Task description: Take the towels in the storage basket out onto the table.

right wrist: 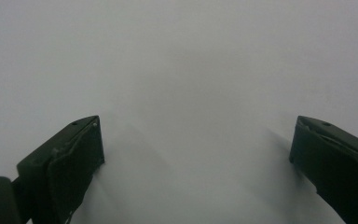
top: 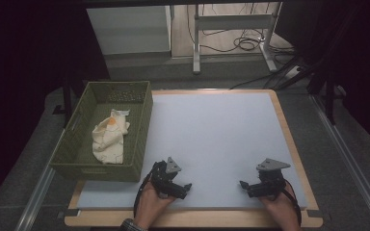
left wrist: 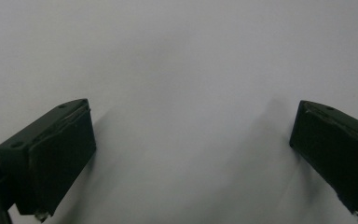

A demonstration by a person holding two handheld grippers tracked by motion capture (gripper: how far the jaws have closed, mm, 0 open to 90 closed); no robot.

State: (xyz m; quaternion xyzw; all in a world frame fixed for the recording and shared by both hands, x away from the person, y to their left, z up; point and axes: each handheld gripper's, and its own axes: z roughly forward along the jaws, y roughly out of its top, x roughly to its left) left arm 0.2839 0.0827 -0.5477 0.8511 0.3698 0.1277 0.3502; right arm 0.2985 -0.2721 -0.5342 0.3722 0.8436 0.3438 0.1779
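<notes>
My left gripper (top: pixel 187 187) rests low over the pale grey mat (top: pixel 212 134) near the table's front edge, held by a hand coming in from the bottom. In the left gripper view its jaws stand wide apart with bare mat (left wrist: pixel 186 93) between them (left wrist: pixel 193 140). My right gripper (top: pixel 243 185) sits at the front right of the mat, pointing left toward the other one. Its jaws in the right gripper view are also spread wide over bare mat (right wrist: pixel 196 144). A cream cloth (top: pixel 109 136) with an orange mark lies crumpled inside an olive woven basket (top: pixel 142 130) at the left.
The basket stands on the mat's left edge, just left of and beyond my left gripper. The wooden table rim (top: pixel 289 130) frames the mat. Beyond the table are a white desk frame (top: pixel 231 24), floor cables (top: pixel 245 44) and dark curtains.
</notes>
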